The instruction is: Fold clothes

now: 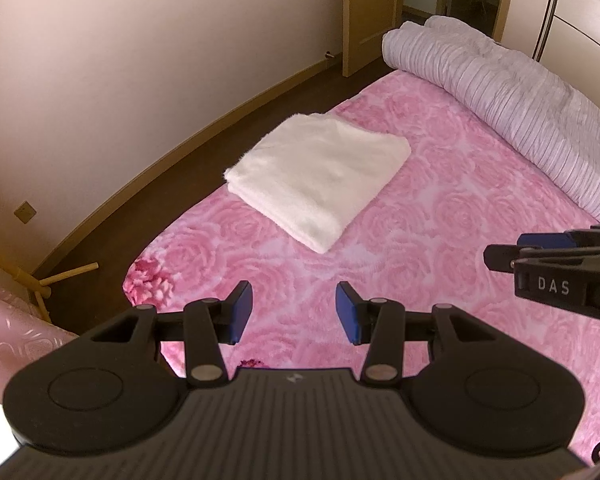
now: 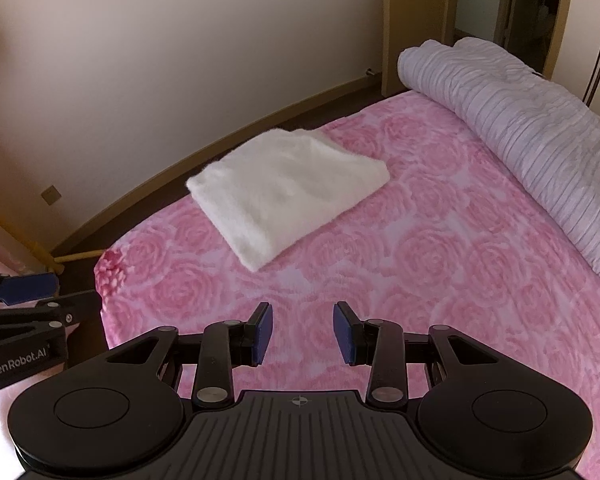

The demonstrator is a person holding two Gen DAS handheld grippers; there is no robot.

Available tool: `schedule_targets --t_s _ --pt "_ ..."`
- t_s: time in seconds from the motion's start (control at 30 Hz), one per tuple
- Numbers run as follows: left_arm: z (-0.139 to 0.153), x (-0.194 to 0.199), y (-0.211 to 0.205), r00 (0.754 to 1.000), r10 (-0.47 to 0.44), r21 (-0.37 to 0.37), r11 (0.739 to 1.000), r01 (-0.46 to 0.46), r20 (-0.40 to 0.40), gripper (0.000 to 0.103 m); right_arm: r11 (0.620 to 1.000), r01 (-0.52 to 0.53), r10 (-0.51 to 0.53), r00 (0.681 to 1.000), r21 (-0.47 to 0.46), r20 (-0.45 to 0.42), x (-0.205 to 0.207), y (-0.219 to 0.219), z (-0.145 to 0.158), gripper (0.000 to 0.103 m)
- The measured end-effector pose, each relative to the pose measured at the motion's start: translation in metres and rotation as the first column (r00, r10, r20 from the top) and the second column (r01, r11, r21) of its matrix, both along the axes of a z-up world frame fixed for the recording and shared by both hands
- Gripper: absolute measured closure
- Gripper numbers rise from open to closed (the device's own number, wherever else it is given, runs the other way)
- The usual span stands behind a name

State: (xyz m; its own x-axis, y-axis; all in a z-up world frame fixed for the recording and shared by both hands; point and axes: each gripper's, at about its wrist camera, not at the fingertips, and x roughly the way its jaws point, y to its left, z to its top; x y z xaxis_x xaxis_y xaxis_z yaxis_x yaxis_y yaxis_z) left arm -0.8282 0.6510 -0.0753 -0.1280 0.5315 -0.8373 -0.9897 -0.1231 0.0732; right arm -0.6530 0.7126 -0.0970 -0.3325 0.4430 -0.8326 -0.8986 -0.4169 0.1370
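A white fluffy garment point(image 1: 320, 176) point(image 2: 288, 196) lies folded into a neat square on the pink rose-patterned bed point(image 1: 440, 280) point(image 2: 440, 280), near its left edge. My left gripper point(image 1: 294, 312) hangs above the bedspread short of the fold, jaws apart with nothing between the blue pads. Beside it, my right gripper point(image 2: 302, 334) is open too and holds nothing, also short of the garment. The right gripper's tip point(image 1: 500, 256) shows at the right edge of the left wrist view, and the left gripper's tip point(image 2: 24, 288) at the left edge of the right wrist view.
A rolled lilac ribbed quilt point(image 1: 520, 112) point(image 2: 540, 148) lies along the far right side of the bed. A cream wall with a wooden skirting point(image 1: 160, 152) runs on the left, across a dark floor strip. A wooden door frame point(image 1: 364, 12) stands at the back.
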Motion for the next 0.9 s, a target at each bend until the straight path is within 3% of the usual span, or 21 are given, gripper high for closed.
schedule_targets --t_s 0.57,0.9 --pt "-0.024 -0.018 0.045 1.0 -0.026 -0.059 0.998 0.026 -0.002 0.061 0.999 0.037 -0.037 0.999 -0.039 0.0 -0.017 0.042 -0.011 0.065" --pt "-0.017 -0.028 0.042 1.0 -0.03 -0.031 0.999 0.03 0.0 0.061 0.999 0.033 -0.033 0.999 -0.02 -0.006 -0.027 0.04 -0.004 0.065"
